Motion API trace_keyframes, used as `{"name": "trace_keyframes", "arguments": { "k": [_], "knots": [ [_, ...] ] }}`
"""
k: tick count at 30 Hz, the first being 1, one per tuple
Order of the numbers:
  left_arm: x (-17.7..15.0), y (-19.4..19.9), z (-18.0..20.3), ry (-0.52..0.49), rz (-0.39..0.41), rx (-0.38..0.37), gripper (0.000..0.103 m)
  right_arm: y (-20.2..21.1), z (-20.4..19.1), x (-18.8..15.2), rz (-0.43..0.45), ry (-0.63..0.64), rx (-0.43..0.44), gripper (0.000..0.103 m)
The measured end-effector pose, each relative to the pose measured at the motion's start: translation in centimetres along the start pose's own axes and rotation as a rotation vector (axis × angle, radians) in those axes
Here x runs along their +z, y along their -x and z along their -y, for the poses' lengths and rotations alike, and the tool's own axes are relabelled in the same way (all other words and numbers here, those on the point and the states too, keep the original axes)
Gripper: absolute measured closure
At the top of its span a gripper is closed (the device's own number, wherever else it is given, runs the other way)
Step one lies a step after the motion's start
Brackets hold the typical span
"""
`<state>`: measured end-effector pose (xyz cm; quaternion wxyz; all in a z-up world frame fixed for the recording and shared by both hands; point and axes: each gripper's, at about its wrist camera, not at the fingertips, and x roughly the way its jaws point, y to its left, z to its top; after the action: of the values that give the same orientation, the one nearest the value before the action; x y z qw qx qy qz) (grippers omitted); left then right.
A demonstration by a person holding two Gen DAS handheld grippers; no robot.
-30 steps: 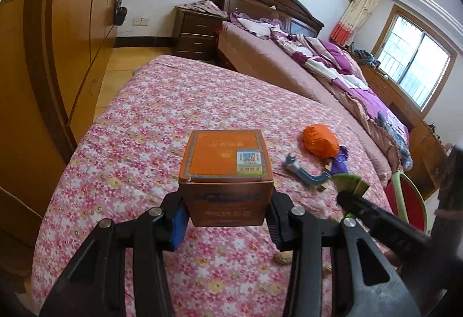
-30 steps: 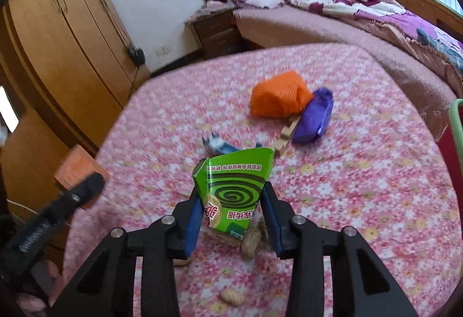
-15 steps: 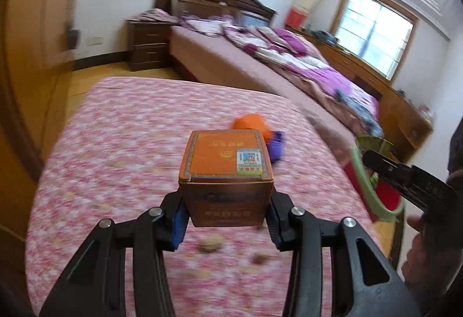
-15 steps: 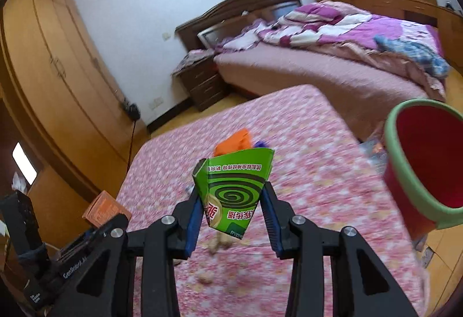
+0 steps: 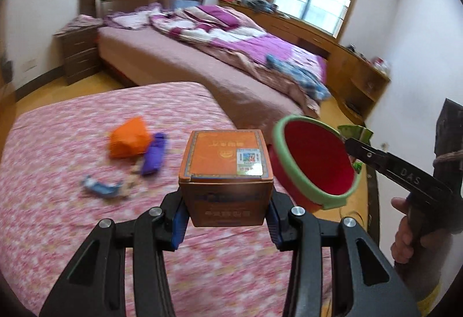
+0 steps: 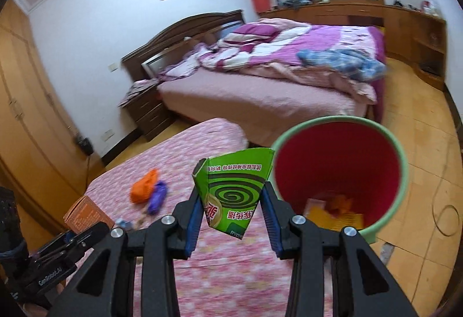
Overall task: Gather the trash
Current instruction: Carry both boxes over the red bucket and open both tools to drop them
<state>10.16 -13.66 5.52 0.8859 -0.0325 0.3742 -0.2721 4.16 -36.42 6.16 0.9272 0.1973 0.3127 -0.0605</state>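
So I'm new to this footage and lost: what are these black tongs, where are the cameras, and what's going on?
There is no robot. A person holds a hand-squeezed two-finger tool in each hand, and each tool carries a wide-angle camera looking along its fingers. One picture comes from the left tool, shut on an orange box. The other comes from the right tool, shut on a crushed green carton. Both hover near a red bin with a green rim, which already has some trash inside. On the pink floral bedspread lie an orange bag, a purple bag and a small blue wrapper.
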Motion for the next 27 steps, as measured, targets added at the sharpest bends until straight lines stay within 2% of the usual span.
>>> {"name": "trace_keyframes", "arguments": {
  "k": [8, 13, 17, 24, 27],
  "knots": [
    [0.9, -6.1, 6.1, -0.089, -0.080, -0.079, 0.057, -0.7, 6.9, 0.5, -0.011, -0.086, -0.069, 0.061],
    [1.4, -10.2, 8.8, -0.111, -0.123, -0.139, 0.057, -1.5, 11.1, 0.3, -0.031, -0.162, -0.067, 0.061],
    [1.8, -12.7, 10.6, -0.133, -0.149, -0.158, 0.057, -2.5, 14.0, 0.3, -0.045, -0.205, -0.087, 0.060],
    [2.1, -14.7, 12.7, -0.206, -0.128, -0.165, 0.057, -4.4, 16.2, 0.9, -0.063, -0.239, -0.119, 0.055],
    [2.2, -15.1, 13.0, -0.221, -0.118, -0.169, 0.050, -4.7, 16.6, 1.0, -0.063, -0.247, -0.117, 0.052]
  ]
}}
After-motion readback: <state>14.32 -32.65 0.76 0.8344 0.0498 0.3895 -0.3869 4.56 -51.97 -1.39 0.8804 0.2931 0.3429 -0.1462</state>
